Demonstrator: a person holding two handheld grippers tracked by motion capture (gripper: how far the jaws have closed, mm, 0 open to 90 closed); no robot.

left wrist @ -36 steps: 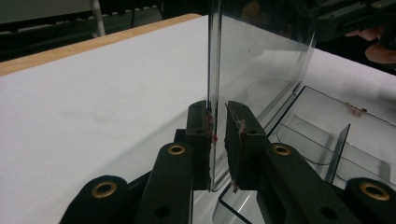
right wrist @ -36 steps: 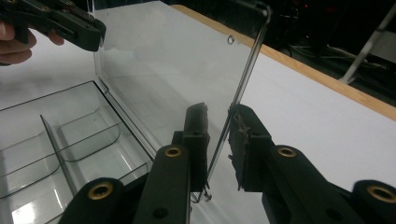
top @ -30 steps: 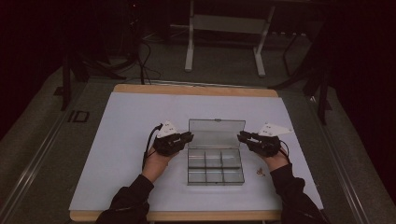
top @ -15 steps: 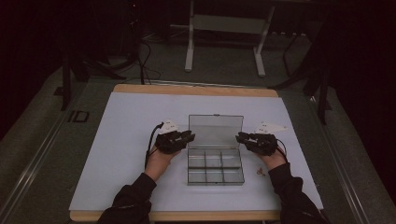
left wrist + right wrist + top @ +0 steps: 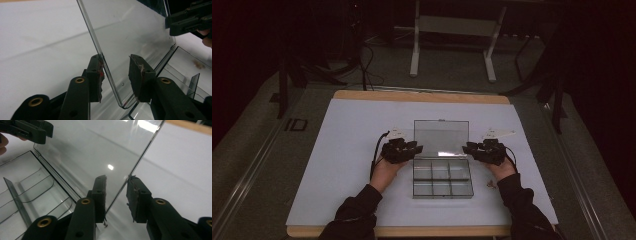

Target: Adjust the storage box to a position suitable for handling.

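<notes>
The left gripper (image 5: 116,72) is seen with its black jaws parted around the left edge of the upright clear plastic lid (image 5: 441,136); one pad lies against the edge, the other stands off it, so the lid is bracketed, not clamped. The jaws have just been opening, with the lid edge between them. The right gripper (image 5: 117,195) is set the same way on the lid's right edge: its jaws are spread, have just been opening, and the edge runs through the gap without being pinched.

The lid belongs to a clear, shallow, six-compartment plastic organiser box (image 5: 442,180), which lies near the middle of the white table top (image 5: 342,150), its tray toward the near edge and its compartments looking empty. The lid stands raised at the far side, hinged to the tray.

The step in hand is judged to be the release of the opened lid. Next, both grippers would need to be drawn outward, left and right, clear of the edges, without the lid being knocked shut.
</notes>
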